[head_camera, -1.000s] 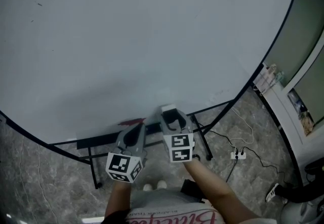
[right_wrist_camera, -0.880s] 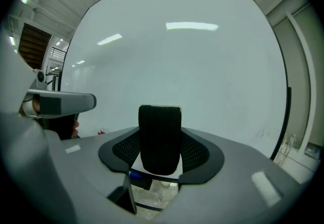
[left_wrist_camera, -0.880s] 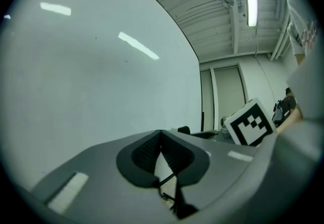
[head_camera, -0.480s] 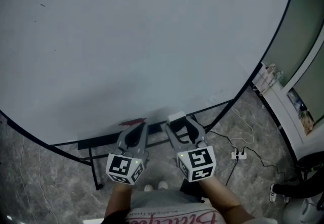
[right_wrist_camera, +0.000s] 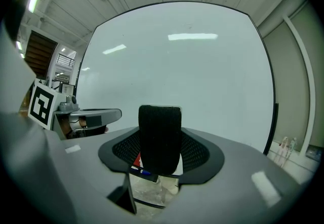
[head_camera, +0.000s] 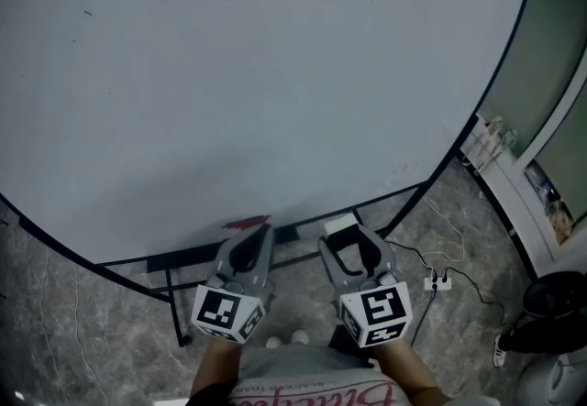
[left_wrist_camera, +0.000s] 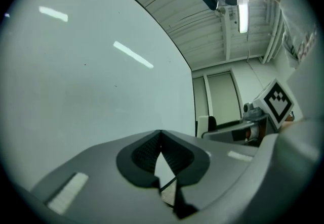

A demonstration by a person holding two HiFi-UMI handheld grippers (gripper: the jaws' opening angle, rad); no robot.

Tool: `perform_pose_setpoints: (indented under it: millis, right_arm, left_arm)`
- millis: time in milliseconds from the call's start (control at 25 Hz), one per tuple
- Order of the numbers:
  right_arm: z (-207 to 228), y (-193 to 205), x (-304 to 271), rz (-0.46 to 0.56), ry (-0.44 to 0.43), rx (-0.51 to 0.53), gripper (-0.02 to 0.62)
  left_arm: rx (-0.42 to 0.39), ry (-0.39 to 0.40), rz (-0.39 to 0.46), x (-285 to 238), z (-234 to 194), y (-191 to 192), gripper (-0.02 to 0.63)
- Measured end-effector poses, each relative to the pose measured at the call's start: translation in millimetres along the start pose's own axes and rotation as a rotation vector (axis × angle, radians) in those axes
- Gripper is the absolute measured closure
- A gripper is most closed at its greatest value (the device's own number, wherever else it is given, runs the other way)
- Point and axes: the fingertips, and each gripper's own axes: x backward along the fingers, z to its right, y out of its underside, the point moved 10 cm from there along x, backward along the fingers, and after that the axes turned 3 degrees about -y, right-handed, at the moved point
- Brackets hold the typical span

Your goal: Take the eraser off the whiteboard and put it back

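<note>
Grey stone floor (head_camera: 64,322) lies under a big whiteboard (head_camera: 275,83) that fills most of my head view. Its surface is almost clean; I see only a small scribble near the top and some tiny marks at the left. Along the lower edge runs a dark tray (head_camera: 183,258), and a red marker (head_camera: 243,223) lies on it. A white power strip (head_camera: 436,282) with cables lies on the floor at the right, close to the leg of the board's stand.

Both claws are low in the head view, side by side and apart, and both point toward the lower edge of the board.

The right claw (head_camera: 350,236) grips the eraser (right_wrist_camera: 159,137). In the right gripper view the eraser stands upright between the two pads, with its black felt side turned to the camera and a thin white edge at the top. In the head view its white back shows at the tips of the claw, just beside the lower edge of the board and to the right of the marker. I cannot tell whether it touches the board.

The left claw (left_wrist_camera: 161,134) is closed and holds nothing. Its tips meet, and through the small gap behind them I see only floor.
</note>
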Motion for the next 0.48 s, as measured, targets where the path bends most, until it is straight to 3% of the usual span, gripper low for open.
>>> perform_pose_setpoints:
  millis: [480]
  right_arm:
    - [-6.2, -0.4, 1.4, -0.011, 0.003, 0.056, 0.367]
  left_arm:
    - [-0.015, -0.017, -0.014, 2.9, 4.6, -0.7, 0.607]
